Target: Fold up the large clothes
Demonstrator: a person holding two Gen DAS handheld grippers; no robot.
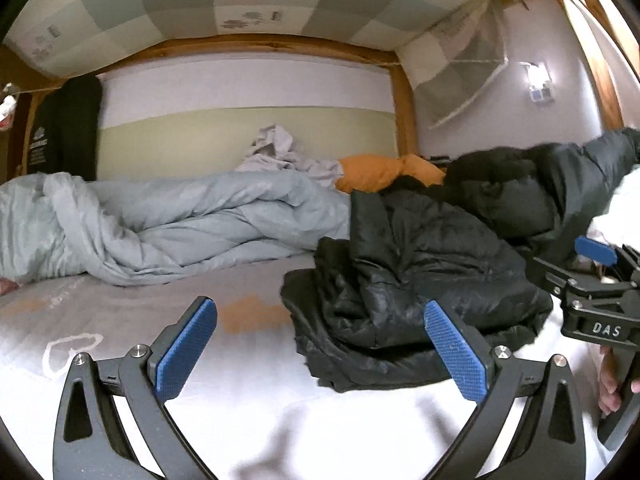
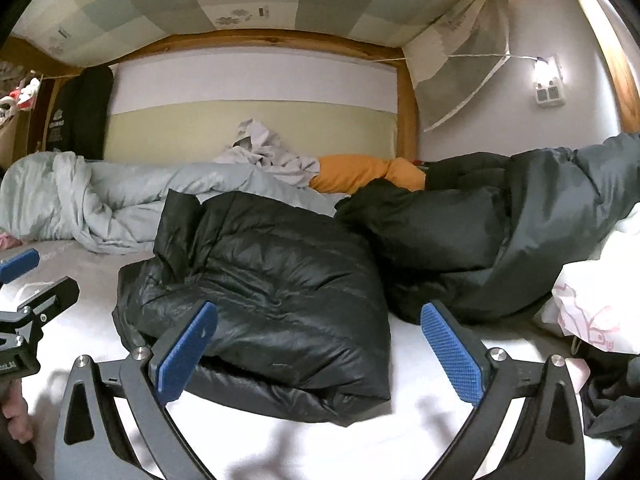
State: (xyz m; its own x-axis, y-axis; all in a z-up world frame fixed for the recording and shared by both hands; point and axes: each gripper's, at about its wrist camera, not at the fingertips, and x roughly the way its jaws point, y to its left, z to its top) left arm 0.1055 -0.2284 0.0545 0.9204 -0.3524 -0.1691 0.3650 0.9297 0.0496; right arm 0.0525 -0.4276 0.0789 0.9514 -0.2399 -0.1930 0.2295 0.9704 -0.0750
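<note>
A black puffy down jacket [image 2: 276, 280] lies bunched on the white bed sheet [image 2: 360, 440], folded into a rough bundle. It also shows in the left wrist view [image 1: 400, 280], to the right of centre. My right gripper [image 2: 320, 352] is open and empty, its blue pads just in front of the jacket's near edge. My left gripper [image 1: 320, 352] is open and empty, above bare sheet left of the jacket. The right gripper also appears at the right edge of the left wrist view [image 1: 592, 280].
A second dark grey puffy garment [image 2: 520, 220] lies heaped to the right. A light blue-grey duvet [image 2: 100, 200], an orange pillow [image 2: 360, 172] and crumpled pale cloth [image 2: 272, 152] lie along the wall. White bedding [image 2: 592, 308] sits at the right. Wooden bunk frame overhead.
</note>
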